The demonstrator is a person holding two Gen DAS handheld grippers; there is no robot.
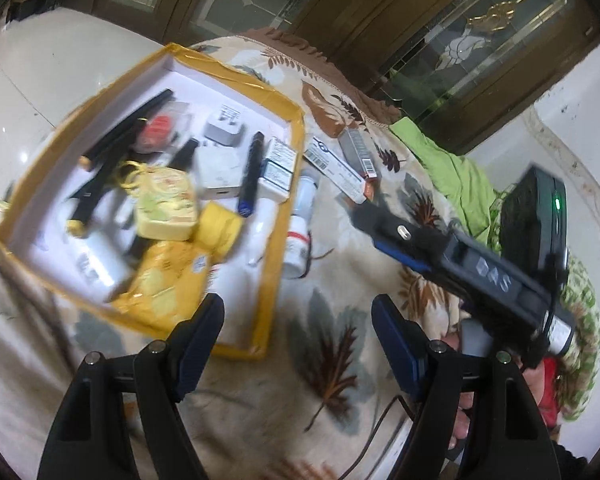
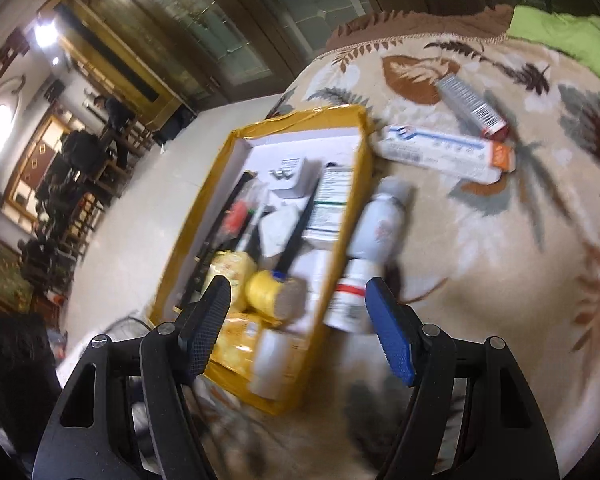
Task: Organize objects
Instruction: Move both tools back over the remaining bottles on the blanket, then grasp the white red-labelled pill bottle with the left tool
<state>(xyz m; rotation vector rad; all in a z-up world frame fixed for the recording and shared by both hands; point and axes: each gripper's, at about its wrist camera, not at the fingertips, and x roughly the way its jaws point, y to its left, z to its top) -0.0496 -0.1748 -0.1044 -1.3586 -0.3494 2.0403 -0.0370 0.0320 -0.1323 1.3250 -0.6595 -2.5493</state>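
With both the right tongs (image 2: 298,322) and left tongs (image 1: 298,346) released and empty, centre the right pair squarely across the white bottle (image 2: 370,236) lying on the blanket (image 2: 500,280) just beside the yellow-rimmed box (image 2: 356,168) before clenching.

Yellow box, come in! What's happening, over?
Left gripper open, empty. Right gripper open, empty. Yellow box nearly full; white bottle and two cartons lie outside. Nothing blocking.
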